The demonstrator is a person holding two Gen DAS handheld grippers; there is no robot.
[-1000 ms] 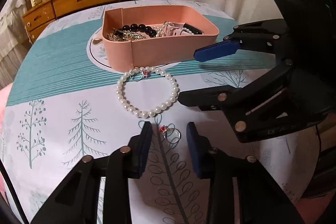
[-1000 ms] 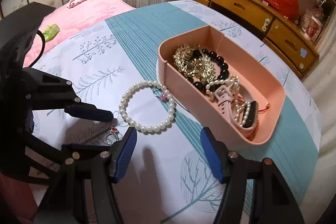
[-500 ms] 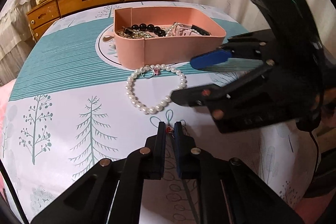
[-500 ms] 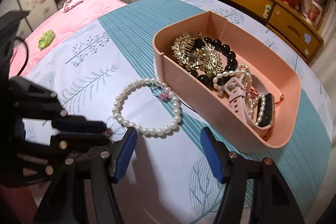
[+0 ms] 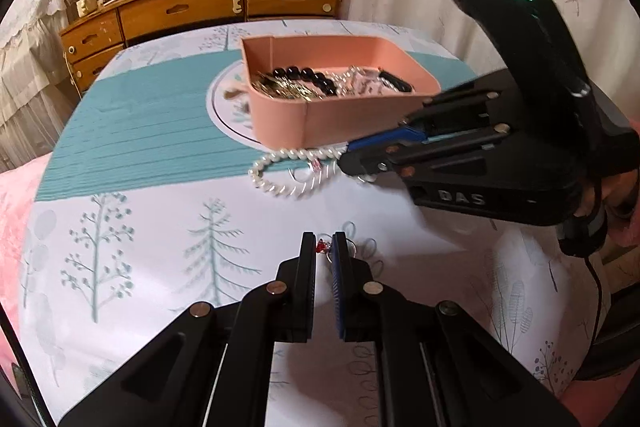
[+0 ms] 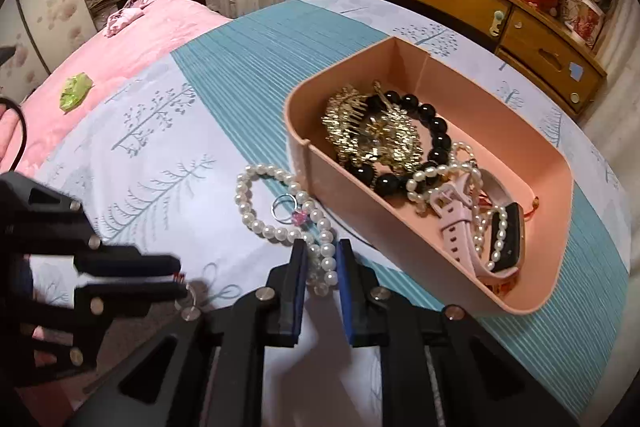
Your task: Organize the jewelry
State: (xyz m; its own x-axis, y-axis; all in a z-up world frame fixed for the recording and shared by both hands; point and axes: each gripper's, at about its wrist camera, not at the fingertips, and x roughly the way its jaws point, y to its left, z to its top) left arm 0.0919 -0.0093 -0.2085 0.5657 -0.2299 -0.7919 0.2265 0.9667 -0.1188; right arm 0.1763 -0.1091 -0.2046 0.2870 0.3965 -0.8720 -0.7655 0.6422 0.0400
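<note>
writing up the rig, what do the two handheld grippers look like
Both are matte black linkage frames with silver rivets and flat fingers faced with blue pads. The right gripper has "DAS" moulded on its side, a curved black housing with a green light, and a black cable below its handle. The left gripper shows the same black frame.

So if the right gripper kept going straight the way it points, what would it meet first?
The pearl bracelet it already pinches, lying on the tablecloth; just beyond, probably the pink tray's near wall.

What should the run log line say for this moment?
left gripper: shut on ring | right gripper: shut on pearl bracelet | tray: partly filled
</note>
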